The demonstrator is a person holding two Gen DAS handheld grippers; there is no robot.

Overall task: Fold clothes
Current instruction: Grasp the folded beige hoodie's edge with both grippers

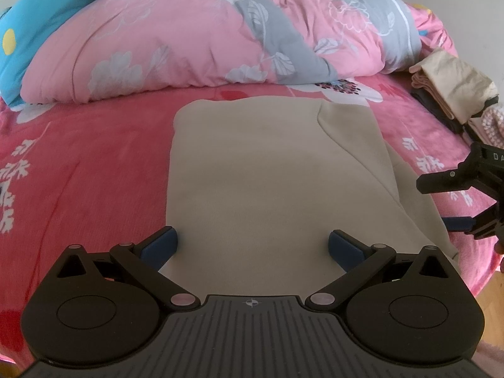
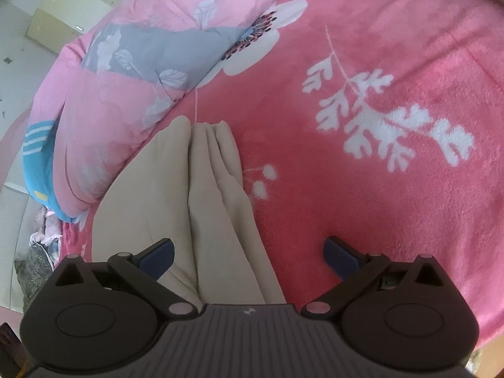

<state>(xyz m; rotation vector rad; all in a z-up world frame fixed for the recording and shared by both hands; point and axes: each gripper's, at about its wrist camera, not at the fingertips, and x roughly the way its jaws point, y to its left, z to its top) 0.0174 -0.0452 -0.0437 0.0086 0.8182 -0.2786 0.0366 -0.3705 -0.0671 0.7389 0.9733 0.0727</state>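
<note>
A beige garment (image 1: 267, 170) lies flat on the pink floral bedspread (image 1: 82, 170), folded into a rough rectangle with a flap laid over its right side. My left gripper (image 1: 253, 245) hovers open over its near edge, nothing between the blue pads. The right gripper (image 1: 453, 201) shows at the far right of the left wrist view, just beyond the garment's right edge, also open. In the right wrist view the garment (image 2: 204, 195) runs away from me in layered folds, and my right gripper (image 2: 249, 253) is open above its right edge and the bedspread (image 2: 393, 189).
A bunched pink and grey floral duvet (image 1: 195, 37) lies across the far side of the bed, with a blue pillow (image 1: 37, 15) at its left. A stack of folded clothes (image 1: 453, 94) sits at the far right. The bed edge and floor show at lower right.
</note>
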